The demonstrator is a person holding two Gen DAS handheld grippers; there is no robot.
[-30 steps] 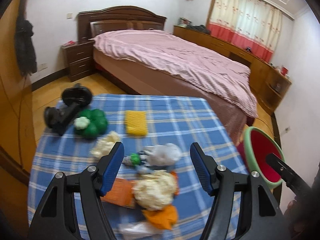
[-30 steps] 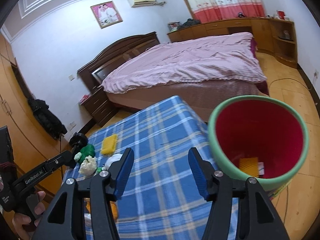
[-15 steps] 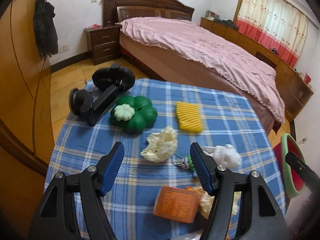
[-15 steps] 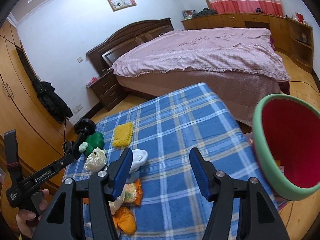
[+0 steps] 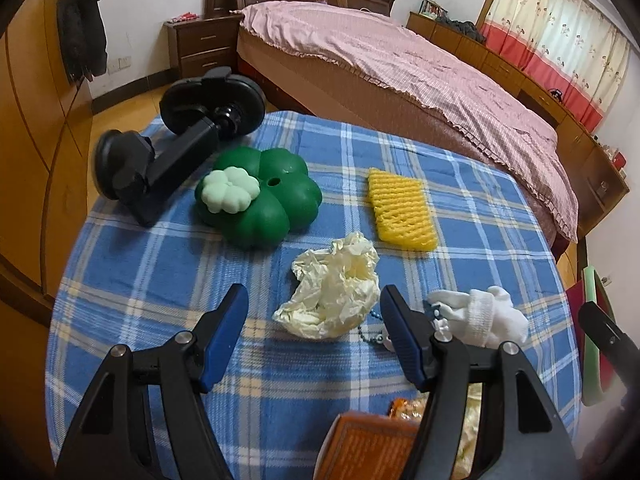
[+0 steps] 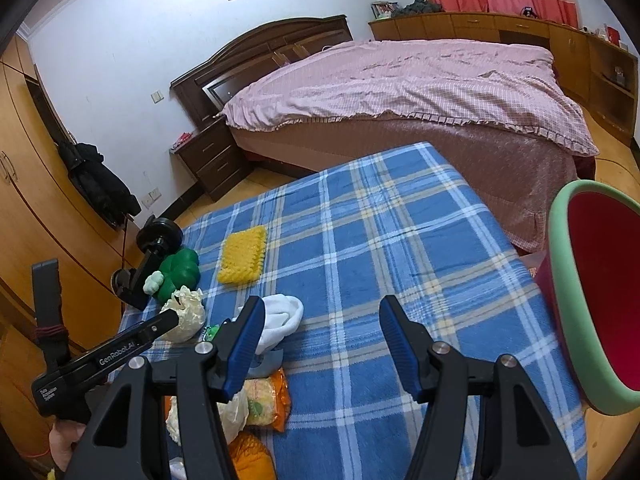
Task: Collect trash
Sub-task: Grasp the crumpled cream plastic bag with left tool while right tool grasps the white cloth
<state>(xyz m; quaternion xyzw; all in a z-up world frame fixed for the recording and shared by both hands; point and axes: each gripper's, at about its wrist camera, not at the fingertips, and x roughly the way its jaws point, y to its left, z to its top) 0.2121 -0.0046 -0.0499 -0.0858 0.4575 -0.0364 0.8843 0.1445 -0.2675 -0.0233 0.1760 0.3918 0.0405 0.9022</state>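
Note:
A crumpled cream paper wad (image 5: 336, 290) lies on the blue plaid table, just ahead of and between the tips of my open, empty left gripper (image 5: 314, 308). It also shows in the right wrist view (image 6: 186, 312). A yellow foam net (image 5: 400, 208) lies beyond it. An orange packet (image 5: 370, 444) and snack wrappers (image 6: 264, 400) lie near the front edge. My right gripper (image 6: 322, 320) is open and empty above bare cloth. The red bin with green rim (image 6: 592, 296) stands off the table's right side.
A green clover-shaped toy (image 5: 260, 200), a black suction mount (image 5: 176, 136), a white glove (image 5: 480, 316) and a small keychain (image 5: 380, 336) lie on the table (image 6: 380, 240). A bed stands behind; wardrobes at the left.
My left gripper has moved forward and left over the table, so the paper wad now sits between its tips. My right gripper has swung left, away from the bin, toward the table.

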